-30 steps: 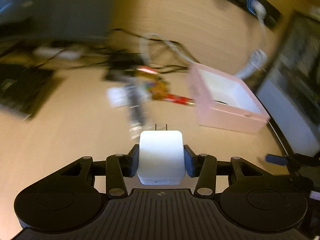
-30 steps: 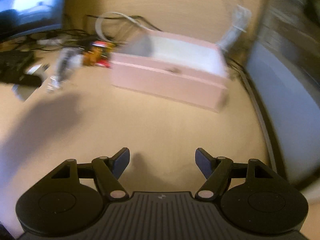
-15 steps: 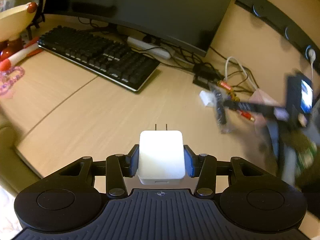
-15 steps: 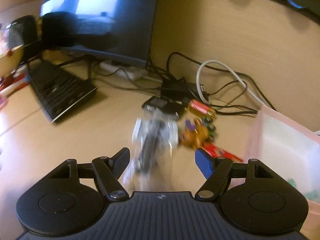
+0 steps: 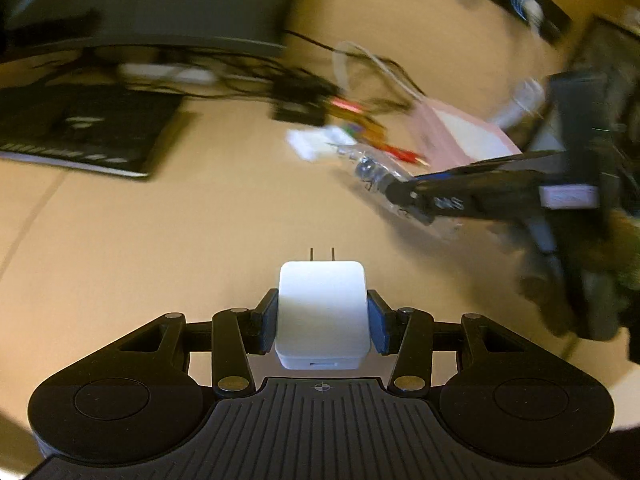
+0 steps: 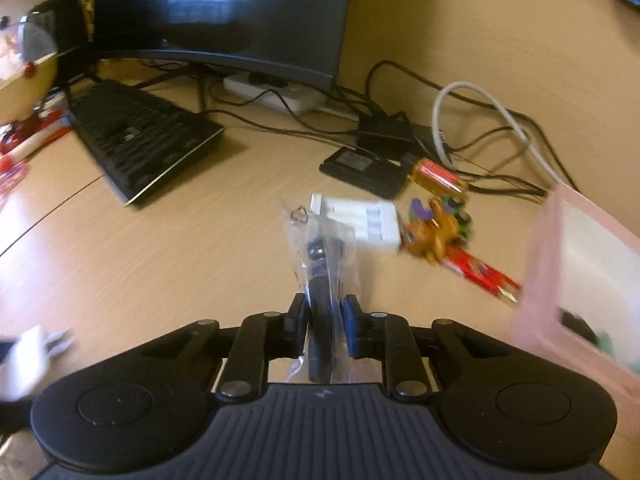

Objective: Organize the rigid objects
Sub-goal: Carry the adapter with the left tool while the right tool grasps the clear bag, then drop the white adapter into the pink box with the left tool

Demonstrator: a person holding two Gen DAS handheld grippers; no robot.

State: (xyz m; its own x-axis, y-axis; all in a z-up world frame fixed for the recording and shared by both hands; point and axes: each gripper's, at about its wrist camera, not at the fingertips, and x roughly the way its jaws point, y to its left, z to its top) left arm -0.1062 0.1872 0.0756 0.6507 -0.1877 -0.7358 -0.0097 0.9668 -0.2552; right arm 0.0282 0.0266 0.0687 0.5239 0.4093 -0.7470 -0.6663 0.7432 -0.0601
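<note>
My left gripper (image 5: 322,322) is shut on a white plug adapter (image 5: 322,316), its two prongs pointing away over the desk. My right gripper (image 6: 325,330) is shut on a clear plastic bag with a dark tool inside (image 6: 322,256); the bag's far end lies toward a white charger (image 6: 366,224). From the left wrist view the right gripper (image 5: 404,196) reaches in from the right onto that bag (image 5: 374,172). A pink box (image 6: 560,280) stands open at the right, also seen blurred as the pink box (image 5: 460,136) behind the bag.
A small pile sits by the box: an orange toy figure (image 6: 434,232), a red wrapper (image 6: 480,272), a yellow-red battery (image 6: 438,174), a black case (image 6: 364,168). Cables (image 6: 460,120), a power strip (image 6: 276,92), a keyboard (image 6: 136,136) and a monitor (image 6: 248,12) line the back.
My right gripper swung from the pink box to the pile and closed on the bagged tool. The left gripper kept the adapter and panned back to the right.
</note>
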